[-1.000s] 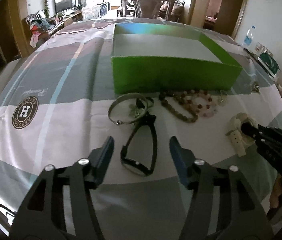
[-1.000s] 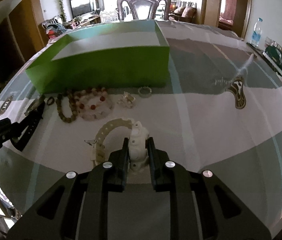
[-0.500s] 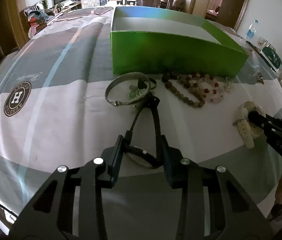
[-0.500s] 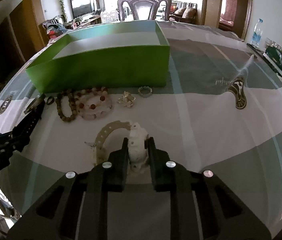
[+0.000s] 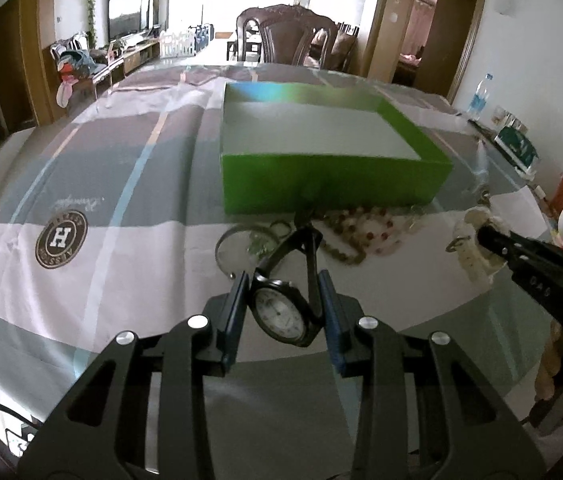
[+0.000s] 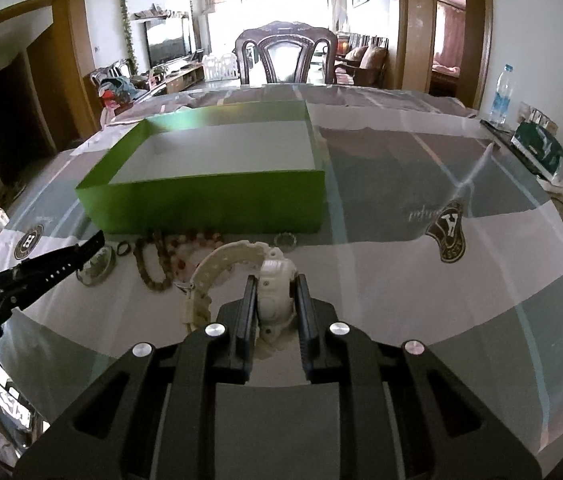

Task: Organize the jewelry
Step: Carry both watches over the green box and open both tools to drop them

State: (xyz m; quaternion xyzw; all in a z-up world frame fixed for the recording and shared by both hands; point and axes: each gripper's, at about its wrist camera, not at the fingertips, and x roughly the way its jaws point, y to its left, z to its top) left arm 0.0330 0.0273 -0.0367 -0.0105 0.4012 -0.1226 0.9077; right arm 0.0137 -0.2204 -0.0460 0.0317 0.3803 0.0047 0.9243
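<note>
Left tongs (image 5: 283, 308) clamped on black watch (image 5: 279, 314), strap end blurred, right tongs (image 6: 274, 300) gripping white watch (image 6: 275, 292), beads (image 6: 161, 256) partly hidden behind its strap.

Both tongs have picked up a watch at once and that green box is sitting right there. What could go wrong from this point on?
Three things, I think.
1. The black watch is pinched only at its case by the left tongs; its strap hangs toward the silver bangle and might snag it.
2. The white watch in the right tongs trails a stiff strap near the bead bracelets.
3. Either dangling strap could catch the green box wall on the way in.
</note>
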